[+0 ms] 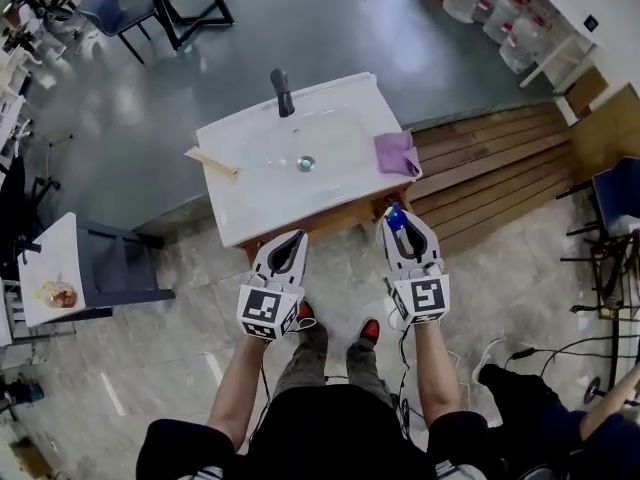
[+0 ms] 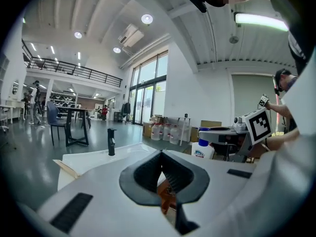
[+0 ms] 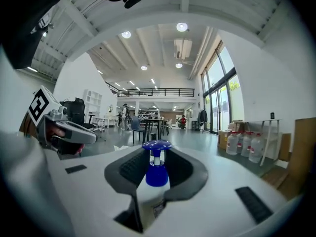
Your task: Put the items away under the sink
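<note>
A white sink unit (image 1: 240, 203) with a black faucet (image 1: 282, 93) stands in front of me, its wooden cabinet front (image 1: 325, 222) just showing under the top. My right gripper (image 1: 396, 216) is shut on a white bottle with a blue pump cap (image 1: 396, 219), held level just in front of the unit's right corner. The same bottle (image 3: 157, 174) fills the jaws in the right gripper view. My left gripper (image 1: 292, 240) hovers before the cabinet's left part, its jaws shut with nothing between them (image 2: 161, 154). From the left gripper view the bottle (image 2: 202, 150) shows off to the right.
A purple cloth (image 1: 397, 153) lies on the sink top's right edge, a tan wooden piece (image 1: 212, 162) on its left. Wooden planks (image 1: 490, 158) run along the right. A grey chair (image 1: 125, 268) stands at left, water jugs (image 1: 495, 8) at the back, another person's arm (image 1: 610, 408) at lower right.
</note>
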Demonstrator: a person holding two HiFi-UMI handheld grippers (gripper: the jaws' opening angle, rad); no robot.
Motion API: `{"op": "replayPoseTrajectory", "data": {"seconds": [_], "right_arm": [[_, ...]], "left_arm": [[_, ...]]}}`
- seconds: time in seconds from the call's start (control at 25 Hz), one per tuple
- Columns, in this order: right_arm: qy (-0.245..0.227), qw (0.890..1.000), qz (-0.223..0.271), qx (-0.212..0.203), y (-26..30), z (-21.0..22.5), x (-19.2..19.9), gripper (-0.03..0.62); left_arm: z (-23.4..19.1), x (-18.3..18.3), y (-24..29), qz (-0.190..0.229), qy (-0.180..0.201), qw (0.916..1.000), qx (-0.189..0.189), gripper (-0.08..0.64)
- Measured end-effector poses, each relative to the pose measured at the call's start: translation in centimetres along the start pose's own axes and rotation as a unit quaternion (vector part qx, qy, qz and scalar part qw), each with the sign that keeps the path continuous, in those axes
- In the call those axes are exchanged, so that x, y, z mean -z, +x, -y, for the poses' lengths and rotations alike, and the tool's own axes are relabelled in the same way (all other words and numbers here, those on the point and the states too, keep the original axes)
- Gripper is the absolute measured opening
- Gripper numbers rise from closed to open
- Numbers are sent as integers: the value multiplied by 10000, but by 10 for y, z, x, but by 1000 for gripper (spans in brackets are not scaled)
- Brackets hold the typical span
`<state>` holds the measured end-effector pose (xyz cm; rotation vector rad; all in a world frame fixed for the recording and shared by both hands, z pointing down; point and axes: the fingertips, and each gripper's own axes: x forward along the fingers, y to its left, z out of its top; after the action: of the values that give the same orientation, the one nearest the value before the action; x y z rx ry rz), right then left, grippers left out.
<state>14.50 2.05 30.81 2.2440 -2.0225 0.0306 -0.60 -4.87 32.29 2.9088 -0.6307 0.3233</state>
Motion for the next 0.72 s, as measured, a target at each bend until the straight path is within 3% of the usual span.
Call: {"op": "replayPoseTrajectory", "data": {"seconds": [0.36,0.72], "right_arm": [[191,9995,-217,116,-51,36,53,107],[366,9979,-505,-163,-48,26,140,107]], "left_arm": [[66,35,39,-241,104,9991,323,6],[72,102,68,-512,95,9983,254,6]]}}
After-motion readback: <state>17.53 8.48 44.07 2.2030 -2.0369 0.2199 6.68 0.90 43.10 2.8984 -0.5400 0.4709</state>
